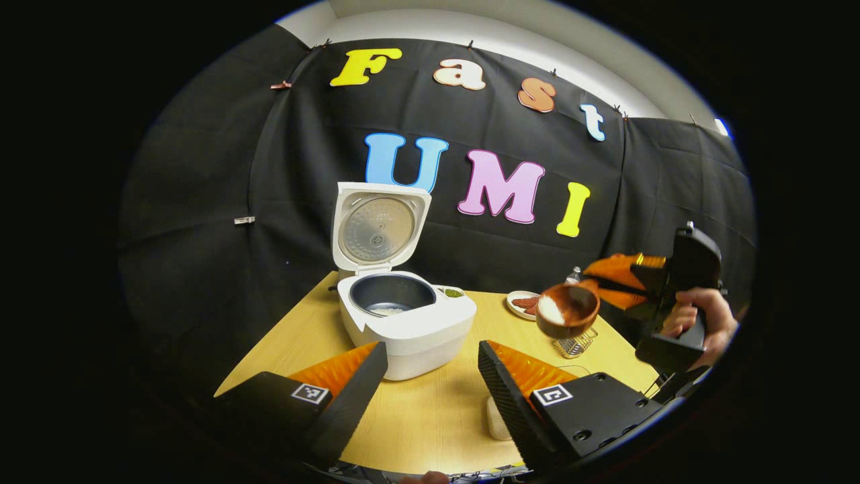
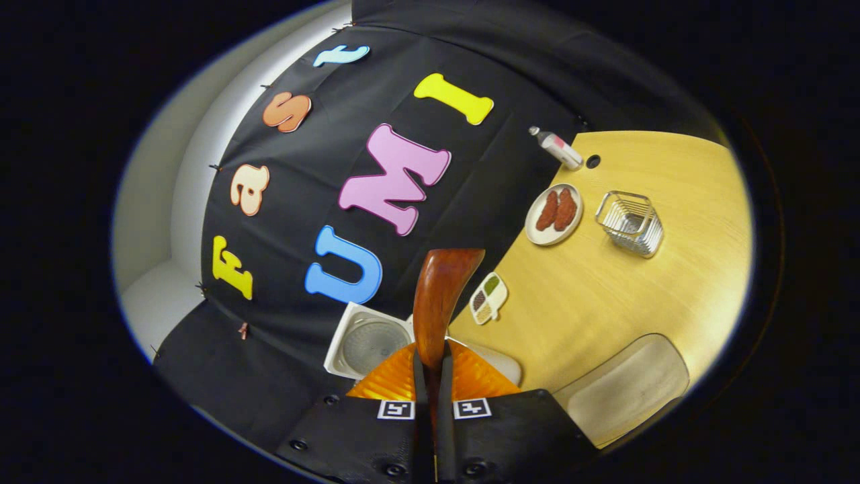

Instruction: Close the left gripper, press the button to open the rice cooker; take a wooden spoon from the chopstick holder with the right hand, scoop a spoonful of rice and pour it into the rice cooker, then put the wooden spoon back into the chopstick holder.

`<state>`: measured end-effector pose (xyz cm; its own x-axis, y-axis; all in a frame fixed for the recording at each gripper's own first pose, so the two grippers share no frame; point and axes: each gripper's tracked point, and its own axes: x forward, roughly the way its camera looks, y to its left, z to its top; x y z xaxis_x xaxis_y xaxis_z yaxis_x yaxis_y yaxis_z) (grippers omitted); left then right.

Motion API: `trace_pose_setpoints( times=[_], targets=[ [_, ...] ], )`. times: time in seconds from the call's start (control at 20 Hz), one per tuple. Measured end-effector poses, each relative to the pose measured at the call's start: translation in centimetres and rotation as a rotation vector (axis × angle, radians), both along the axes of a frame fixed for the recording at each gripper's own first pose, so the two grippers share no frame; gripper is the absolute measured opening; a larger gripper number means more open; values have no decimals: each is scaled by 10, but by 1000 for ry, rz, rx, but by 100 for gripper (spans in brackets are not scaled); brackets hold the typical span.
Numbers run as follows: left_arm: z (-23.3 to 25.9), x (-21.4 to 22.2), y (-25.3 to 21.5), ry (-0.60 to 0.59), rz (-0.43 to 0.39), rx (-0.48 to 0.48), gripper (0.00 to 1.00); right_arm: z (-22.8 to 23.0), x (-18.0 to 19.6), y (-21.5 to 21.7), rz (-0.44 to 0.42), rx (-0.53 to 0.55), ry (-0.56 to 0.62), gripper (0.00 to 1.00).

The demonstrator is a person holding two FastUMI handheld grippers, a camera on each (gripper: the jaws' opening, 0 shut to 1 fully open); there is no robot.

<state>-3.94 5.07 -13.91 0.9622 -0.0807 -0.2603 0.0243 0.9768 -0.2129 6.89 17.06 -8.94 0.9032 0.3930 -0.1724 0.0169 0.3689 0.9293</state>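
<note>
the left claw point(image 1: 430, 376) is hanging released over the surface point(image 1: 430, 417), clear of the pour. the right claw point(image 2: 430, 376) is clenching the wooden spoon point(image 1: 568, 310), carrying white rice in its bowl, right of the rice cooker point(image 1: 403, 316); its lid is standing open, a little rice lying inside. beyond, the wire chopstick holder point(image 2: 630, 223) is sitting empty

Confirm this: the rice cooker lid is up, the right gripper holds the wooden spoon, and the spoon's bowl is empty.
Not quite. The rice cooker lid is up and the right gripper holds the wooden spoon, but the spoon's bowl is not empty: the left gripper view shows white rice in it.
</note>
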Motion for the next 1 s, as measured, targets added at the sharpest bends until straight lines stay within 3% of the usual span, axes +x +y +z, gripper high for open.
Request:
trace_pose_setpoints(
  times=[0.35, 0.6, 0.8, 1.0],
  targets=[
    [-9, 8, 13, 1, 12, 15, 94, 72, 53, 68, 43, 64, -79, 6],
    [-16, 19, 26, 9, 32, 9, 94, 89, 88, 137, 91, 69, -99, 6],
    [-24, 27, 39, 22, 57, -2, 94, 78, 122, 189, 108, -32, -134, 6],
    [-33, 34, 48, 39, 85, -35, 95, 55, 149, 228, 140, -223, -192, 6]
  ],
)
